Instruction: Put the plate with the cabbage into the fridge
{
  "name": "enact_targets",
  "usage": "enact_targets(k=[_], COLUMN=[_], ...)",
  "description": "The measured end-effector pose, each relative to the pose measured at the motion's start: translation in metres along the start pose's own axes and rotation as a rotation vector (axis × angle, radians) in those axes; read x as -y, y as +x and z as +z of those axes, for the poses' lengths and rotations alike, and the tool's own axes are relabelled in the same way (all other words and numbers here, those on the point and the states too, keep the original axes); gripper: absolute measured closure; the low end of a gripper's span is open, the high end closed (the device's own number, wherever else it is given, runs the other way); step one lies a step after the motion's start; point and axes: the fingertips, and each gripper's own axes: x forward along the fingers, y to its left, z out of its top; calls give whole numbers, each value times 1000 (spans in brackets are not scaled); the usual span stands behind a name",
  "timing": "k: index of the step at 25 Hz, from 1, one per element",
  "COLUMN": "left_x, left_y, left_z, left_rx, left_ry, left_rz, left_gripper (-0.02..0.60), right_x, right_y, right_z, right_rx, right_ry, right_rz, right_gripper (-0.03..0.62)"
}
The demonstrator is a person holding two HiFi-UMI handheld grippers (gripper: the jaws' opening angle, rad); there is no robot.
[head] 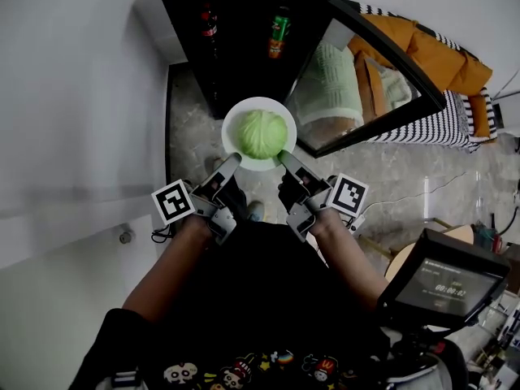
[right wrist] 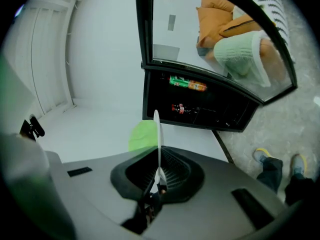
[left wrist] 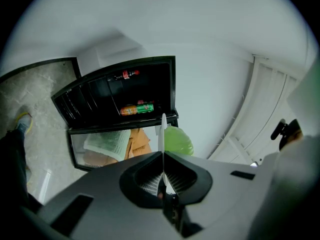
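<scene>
Left claw and right claw are each clamping the rim of the white plate, one on either side. The cabbage is sitting on it. The plate is hanging in the air in front of the open fridge, not inside. The head view is showing the whole round plate. Each gripper view is showing only its thin white edge pinched in the claw, with green bulging beside it. Two bottles are showing inside the fridge, and the glass door is standing open.

Only blurred, unreadable digits show on the screen.
</scene>
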Motion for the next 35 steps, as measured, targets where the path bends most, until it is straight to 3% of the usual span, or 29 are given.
enact_targets(k=[35], left_x=[-4], left_y=[3], left_z=[1], left_rx=[-13], left_ry=[-20], left_rz=[31], left_gripper=[569], right_x=[6], right_y=[0], right_z=[0], right_rx=[23], right_ry=[37], right_rz=[-17], right_gripper=[572])
